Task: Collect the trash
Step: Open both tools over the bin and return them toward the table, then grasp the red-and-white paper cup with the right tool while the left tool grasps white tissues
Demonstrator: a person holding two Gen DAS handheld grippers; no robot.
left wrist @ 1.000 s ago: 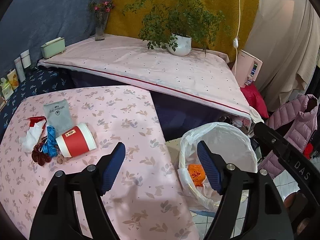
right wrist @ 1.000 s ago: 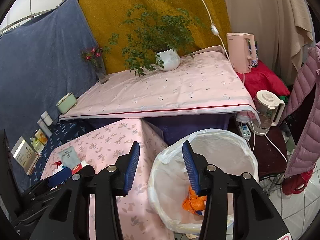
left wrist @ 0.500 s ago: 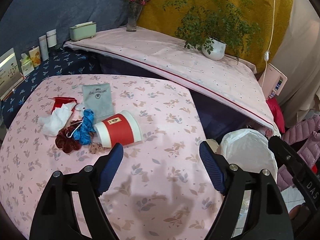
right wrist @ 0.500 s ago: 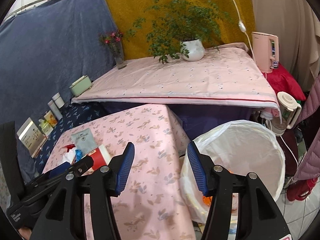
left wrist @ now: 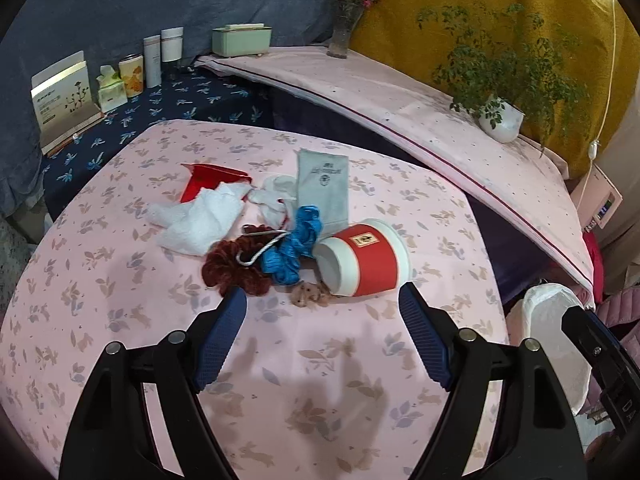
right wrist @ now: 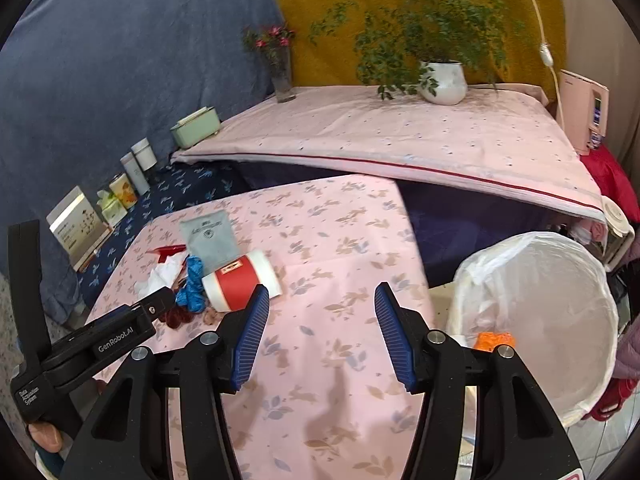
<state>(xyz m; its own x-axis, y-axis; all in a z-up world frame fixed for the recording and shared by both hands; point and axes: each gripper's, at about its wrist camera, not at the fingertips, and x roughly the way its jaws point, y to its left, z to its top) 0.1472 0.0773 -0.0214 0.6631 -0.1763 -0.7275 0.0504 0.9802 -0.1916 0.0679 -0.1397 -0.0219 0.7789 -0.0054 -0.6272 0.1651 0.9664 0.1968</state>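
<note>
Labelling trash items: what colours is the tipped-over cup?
Red band with white ends on the cup, best seen in the left wrist view.

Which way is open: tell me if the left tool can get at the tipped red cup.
Probably yes. The left tool is open and empty, and the red cup lies on its side just ahead on bare tablecloth, with only a small brownish scrap nearby.

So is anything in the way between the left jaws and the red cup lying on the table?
Nothing visible blocks it. The left gripper hangs open over bare pink tablecloth, and the tipped red cup lies just beyond it. A small brown scrap sits by the cup's mouth, touching or nearly so, beside the path.
</note>
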